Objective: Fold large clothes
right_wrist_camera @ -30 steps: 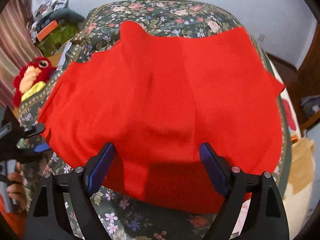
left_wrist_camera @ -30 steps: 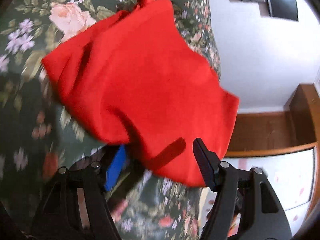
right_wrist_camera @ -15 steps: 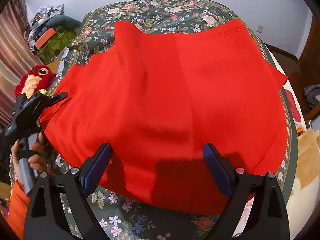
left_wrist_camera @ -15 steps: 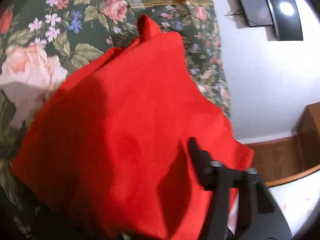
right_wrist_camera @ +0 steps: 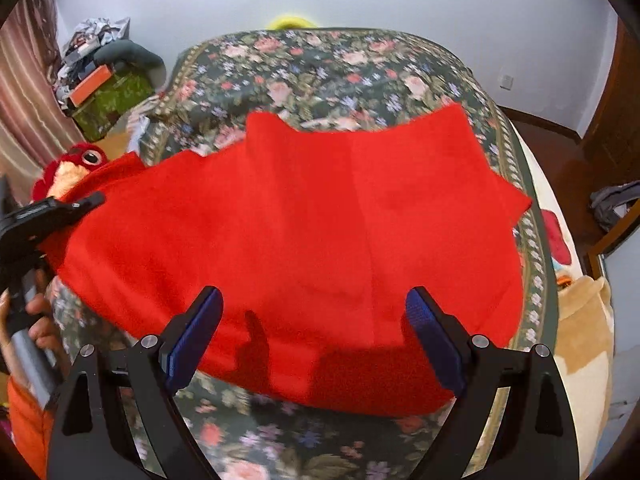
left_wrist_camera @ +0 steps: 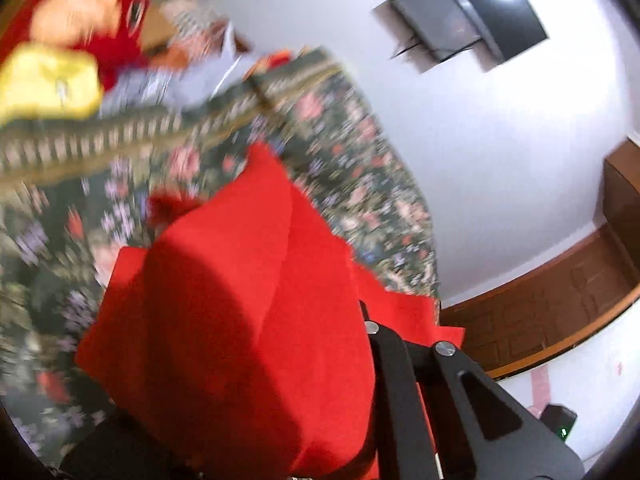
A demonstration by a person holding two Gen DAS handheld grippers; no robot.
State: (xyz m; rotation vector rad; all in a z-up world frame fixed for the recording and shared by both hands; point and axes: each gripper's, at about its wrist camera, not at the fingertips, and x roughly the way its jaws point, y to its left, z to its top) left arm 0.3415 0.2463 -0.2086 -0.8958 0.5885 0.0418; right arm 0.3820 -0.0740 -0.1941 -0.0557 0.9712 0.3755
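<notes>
A large red garment lies spread on a floral bedspread. My right gripper is open, its blue pads just above the garment's near edge, holding nothing. My left gripper shows at the garment's left edge in the right wrist view and lifts that edge. In the left wrist view the red cloth drapes over the gripper and hides one finger; the other black finger shows. The cloth looks pinched between the fingers.
A red and yellow plush toy sits left of the bed. Boxes and clutter stand at the back left. A wall-mounted screen and wooden furniture are on the right. More bedding lies right of the bedspread.
The left gripper has closed on the garment's left edge and lifted it, swinging upward. The garment's far edge has slid toward me. The right gripper stayed open near the front edge.
</notes>
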